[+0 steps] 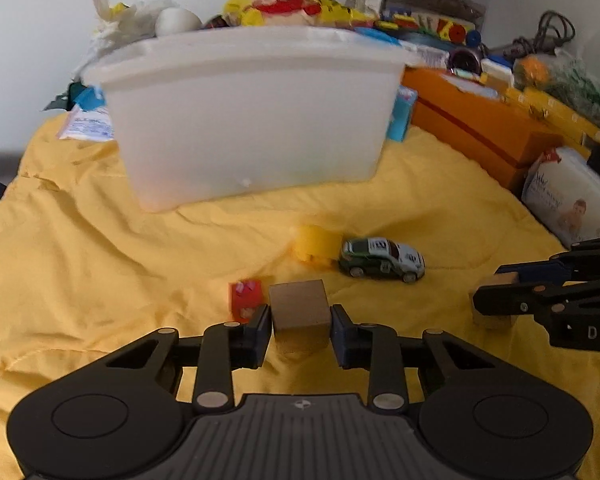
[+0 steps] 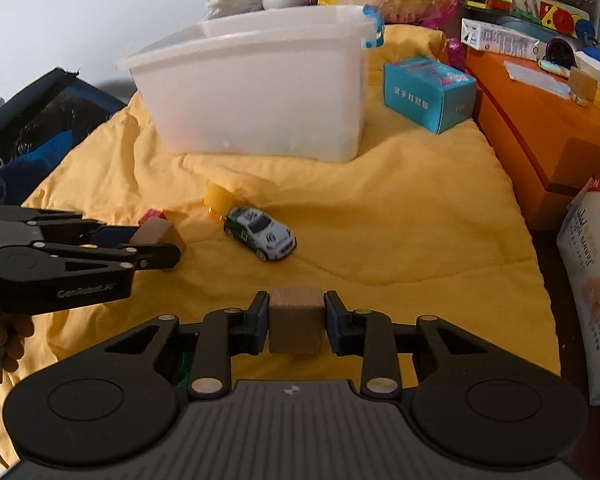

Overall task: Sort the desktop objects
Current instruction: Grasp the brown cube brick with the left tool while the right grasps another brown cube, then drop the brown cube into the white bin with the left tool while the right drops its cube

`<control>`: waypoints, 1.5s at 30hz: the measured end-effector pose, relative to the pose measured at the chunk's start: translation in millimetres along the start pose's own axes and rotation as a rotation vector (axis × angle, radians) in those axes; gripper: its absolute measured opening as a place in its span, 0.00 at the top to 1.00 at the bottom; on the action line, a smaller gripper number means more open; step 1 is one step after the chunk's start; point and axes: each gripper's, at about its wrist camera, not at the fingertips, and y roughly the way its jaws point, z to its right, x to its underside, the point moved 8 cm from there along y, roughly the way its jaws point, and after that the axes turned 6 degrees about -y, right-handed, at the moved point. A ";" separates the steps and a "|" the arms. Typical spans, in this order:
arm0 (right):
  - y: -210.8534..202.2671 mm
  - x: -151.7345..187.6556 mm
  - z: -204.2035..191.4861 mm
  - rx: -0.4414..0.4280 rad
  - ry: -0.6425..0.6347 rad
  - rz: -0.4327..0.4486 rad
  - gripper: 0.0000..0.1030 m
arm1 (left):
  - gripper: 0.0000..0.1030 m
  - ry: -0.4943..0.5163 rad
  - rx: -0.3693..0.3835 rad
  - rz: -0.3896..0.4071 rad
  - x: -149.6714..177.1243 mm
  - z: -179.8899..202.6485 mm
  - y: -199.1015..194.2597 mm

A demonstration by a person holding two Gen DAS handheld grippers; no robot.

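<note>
In the left wrist view my left gripper (image 1: pixel 300 322) is shut on a brown wooden cube (image 1: pixel 298 304) that rests on the yellow cloth (image 1: pixel 100 240); both pads press its sides. In the right wrist view my right gripper (image 2: pixel 297 326) is shut on a second wooden cube (image 2: pixel 296 312). Each view shows the other gripper from the side: the right gripper (image 1: pixel 490 286) with its cube (image 1: pixel 494 322), and the left gripper (image 2: pixel 156 243) with its cube (image 2: pixel 156 231). Between them lie a white-and-green toy car (image 2: pixel 260 232), a yellow block (image 2: pixel 218 200) and a small red piece (image 1: pixel 246 296).
A white plastic bin (image 2: pixel 252 80) stands behind the toys. A teal box (image 2: pixel 426 92) lies right of the bin. An orange box (image 2: pixel 540 128) and a wipes pack (image 2: pixel 592 280) line the right edge. A dark blue bag (image 2: pixel 32 136) sits at the left. Clutter is piled along the back wall.
</note>
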 end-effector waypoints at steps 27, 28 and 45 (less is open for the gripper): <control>-31.2 -143.2 7.5 -0.046 0.021 0.291 0.68 | 0.69 -0.055 -0.051 0.224 -135.5 -65.4 -69.1; -32.3 -148.6 9.1 -0.047 0.021 0.300 0.68 | 0.69 -0.053 -0.050 0.230 -141.3 -64.5 -70.1; 19.4 -231.7 32.6 -0.010 0.000 0.272 0.68 | 0.68 -0.044 -0.081 0.238 -241.0 -67.1 -20.1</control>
